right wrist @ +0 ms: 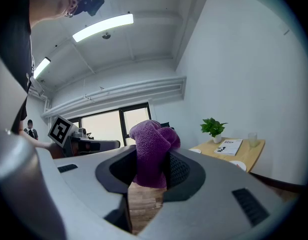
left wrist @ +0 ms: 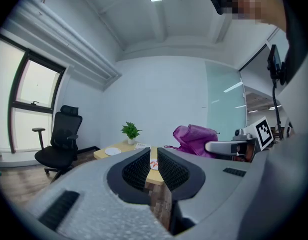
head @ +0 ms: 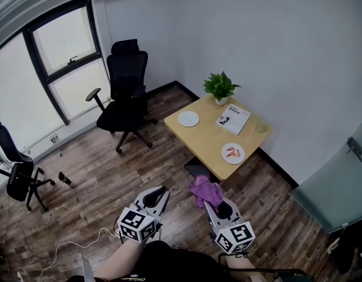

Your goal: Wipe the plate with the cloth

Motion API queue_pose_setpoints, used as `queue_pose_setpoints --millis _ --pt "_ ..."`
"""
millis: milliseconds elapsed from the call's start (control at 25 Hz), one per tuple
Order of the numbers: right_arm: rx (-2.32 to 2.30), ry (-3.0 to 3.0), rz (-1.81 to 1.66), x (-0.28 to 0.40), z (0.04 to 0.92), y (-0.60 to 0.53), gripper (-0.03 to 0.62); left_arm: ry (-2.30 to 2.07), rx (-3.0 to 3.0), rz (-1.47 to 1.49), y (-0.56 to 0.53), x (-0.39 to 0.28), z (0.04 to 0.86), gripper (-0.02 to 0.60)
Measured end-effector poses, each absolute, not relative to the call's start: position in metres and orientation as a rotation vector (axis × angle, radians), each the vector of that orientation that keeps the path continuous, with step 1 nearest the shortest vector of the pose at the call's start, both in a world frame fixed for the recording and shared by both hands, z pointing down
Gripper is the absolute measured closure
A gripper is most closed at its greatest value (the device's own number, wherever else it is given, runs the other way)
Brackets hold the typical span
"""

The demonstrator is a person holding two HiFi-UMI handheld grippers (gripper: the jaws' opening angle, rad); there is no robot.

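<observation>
Small white-walled office with a wood floor.
A light wooden table stands against the right wall. A black office chair sits by the dark-framed window, and a second chair is farther left. A strip light glows overhead.

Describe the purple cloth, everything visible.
The purple cloth looks like soft, nubby terry. It is bunched into a crumpled wad, clamped between the jaws of the right tongs, its folds bulging past their tips. It is held in the air over the wooden floor, short of the table, touching nothing else.
</observation>
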State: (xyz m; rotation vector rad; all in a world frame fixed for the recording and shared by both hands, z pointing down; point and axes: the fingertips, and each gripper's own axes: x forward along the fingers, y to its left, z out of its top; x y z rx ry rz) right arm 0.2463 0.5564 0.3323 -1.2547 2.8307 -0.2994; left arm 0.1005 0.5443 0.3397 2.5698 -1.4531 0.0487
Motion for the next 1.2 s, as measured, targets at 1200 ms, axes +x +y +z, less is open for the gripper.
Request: queue_pose_setpoints --millis 1200 --pt "-1.296 2.912 -0.227 0.084 0.321 0.369 0.468 -1.41 2.548 -0.078 0.363 -0.053 0.341 0.535"
